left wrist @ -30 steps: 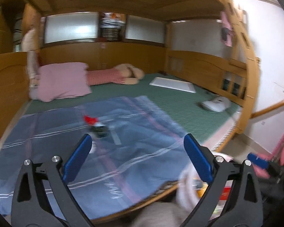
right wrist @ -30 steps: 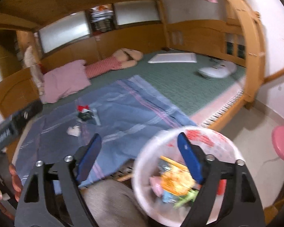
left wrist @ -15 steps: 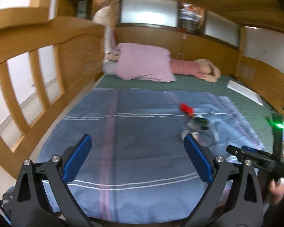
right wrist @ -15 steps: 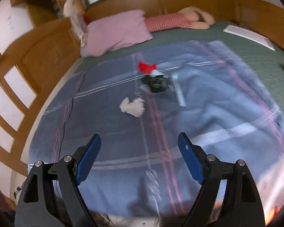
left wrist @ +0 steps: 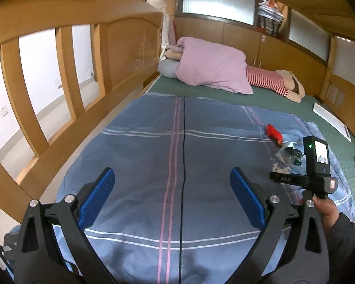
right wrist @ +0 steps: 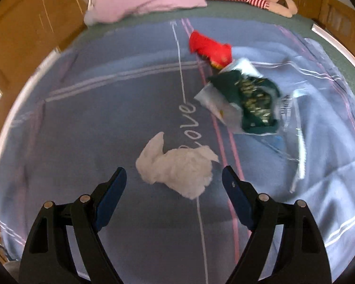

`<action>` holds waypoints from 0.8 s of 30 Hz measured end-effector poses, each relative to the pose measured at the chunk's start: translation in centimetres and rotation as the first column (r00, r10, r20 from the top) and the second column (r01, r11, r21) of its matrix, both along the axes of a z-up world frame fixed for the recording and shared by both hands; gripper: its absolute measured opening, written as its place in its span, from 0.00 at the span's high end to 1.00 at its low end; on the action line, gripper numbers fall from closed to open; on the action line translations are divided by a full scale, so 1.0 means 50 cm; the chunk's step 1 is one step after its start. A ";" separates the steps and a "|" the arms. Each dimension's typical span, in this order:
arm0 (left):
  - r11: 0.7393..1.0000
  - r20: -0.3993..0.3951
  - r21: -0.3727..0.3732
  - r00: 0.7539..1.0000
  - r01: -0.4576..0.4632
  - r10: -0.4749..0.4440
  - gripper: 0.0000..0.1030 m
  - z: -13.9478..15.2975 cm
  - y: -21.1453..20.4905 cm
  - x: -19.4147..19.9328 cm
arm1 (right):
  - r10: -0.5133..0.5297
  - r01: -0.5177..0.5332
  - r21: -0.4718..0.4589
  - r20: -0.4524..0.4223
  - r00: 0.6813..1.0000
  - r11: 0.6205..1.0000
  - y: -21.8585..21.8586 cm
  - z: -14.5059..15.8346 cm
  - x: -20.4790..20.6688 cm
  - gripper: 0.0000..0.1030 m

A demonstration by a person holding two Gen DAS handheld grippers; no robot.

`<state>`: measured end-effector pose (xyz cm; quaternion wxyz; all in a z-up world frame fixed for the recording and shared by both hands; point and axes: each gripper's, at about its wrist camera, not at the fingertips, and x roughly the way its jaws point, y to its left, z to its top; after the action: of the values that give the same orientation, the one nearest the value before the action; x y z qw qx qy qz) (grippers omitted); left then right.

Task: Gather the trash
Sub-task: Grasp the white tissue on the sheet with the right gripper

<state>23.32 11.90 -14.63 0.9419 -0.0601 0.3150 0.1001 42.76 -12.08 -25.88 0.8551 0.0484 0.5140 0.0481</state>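
Both grippers over the blue blanket (right wrist: pixel 106 108), jaws apart, nothing gripped.

Swung away from the white bin of a second ago and down toward the bed. Right gripper (right wrist: pixel 174 181) jaws just closed partway, still apart, with the crumpled white tissue (right wrist: pixel 177 168) just beyond the tips, untouched. Seen clearly only from the right wrist: tissue, green snack bag (right wrist: pixel 250 101) and clear wrapper (right wrist: pixel 293 127) to the far right, red wrapper (right wrist: pixel 210 47) farther still. Left gripper (left wrist: pixel 171 182) wide open over bare blanket; from there, the right hand (left wrist: pixel 324 210) on its handle at right, pink pillow (left wrist: pixel 213 67) at the far end.
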 end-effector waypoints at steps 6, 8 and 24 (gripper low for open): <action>1.000 -0.017 0.005 1.000 -0.005 0.005 0.06 -0.018 0.000 0.011 | -0.043 0.042 -0.002 -0.032 0.999 0.999 -0.013 -0.001 0.000 0.76; 1.000 -0.018 0.010 1.000 0.004 -0.004 0.06 -0.019 -0.006 0.014 | -0.056 0.056 0.014 -0.011 0.998 0.998 -0.025 0.021 -0.013 0.76; 0.933 -0.047 0.042 0.933 0.358 -0.356 0.06 -0.041 -0.287 0.172 | -0.292 0.255 0.267 0.108 0.950 0.929 -0.233 0.109 -0.240 0.76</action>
<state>31.91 -2.47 -16.69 0.9393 0.0235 0.3363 -0.0636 30.77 -23.75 -20.41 0.8756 0.2233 0.4283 -0.0041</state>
